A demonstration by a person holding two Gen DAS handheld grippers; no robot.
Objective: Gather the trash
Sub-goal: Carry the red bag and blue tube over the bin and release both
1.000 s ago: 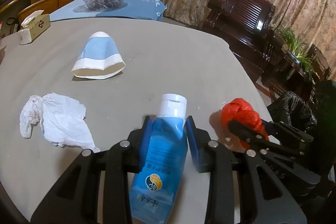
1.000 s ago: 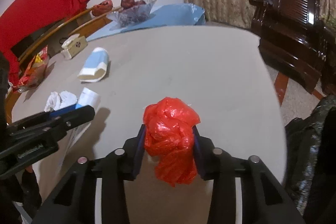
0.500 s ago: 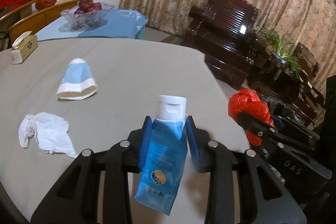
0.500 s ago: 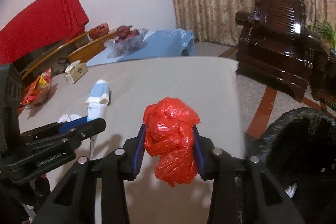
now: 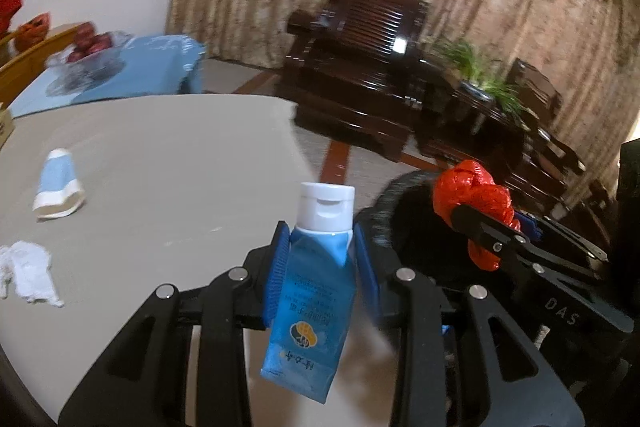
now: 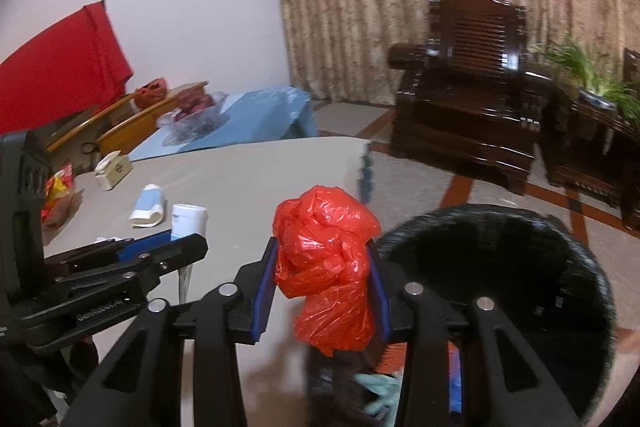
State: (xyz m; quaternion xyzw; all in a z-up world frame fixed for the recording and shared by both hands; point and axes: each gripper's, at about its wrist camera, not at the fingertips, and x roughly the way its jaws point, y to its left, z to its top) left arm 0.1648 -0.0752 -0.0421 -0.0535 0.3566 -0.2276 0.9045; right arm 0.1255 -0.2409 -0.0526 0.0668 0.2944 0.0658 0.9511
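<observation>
My left gripper (image 5: 322, 241) is shut on a blue tube with a white cap (image 5: 316, 287), held above the table's right edge. My right gripper (image 6: 324, 259) is shut on a crumpled red plastic bag (image 6: 326, 279), held at the near rim of a black-lined trash bin (image 6: 552, 227). The bin (image 5: 384, 211) and the red bag (image 5: 474, 195) also show in the left wrist view, to the right of the tube. A crushed blue-and-white paper cup (image 5: 58, 187) and a crumpled white tissue (image 5: 26, 269) lie on the grey table (image 5: 180, 155).
A tissue box (image 6: 114, 169), a snack packet (image 6: 60, 191) and a glass fruit bowl (image 6: 192, 115) stand at the table's far side. Dark wooden armchairs (image 6: 468, 95) and a potted plant (image 6: 580, 63) stand beyond the bin. Some trash lies inside the bin (image 6: 376, 387).
Both grippers have lifted their loads and swung right, off the table's middle toward the bin. The bin's open mouth now shows under the right gripper.
</observation>
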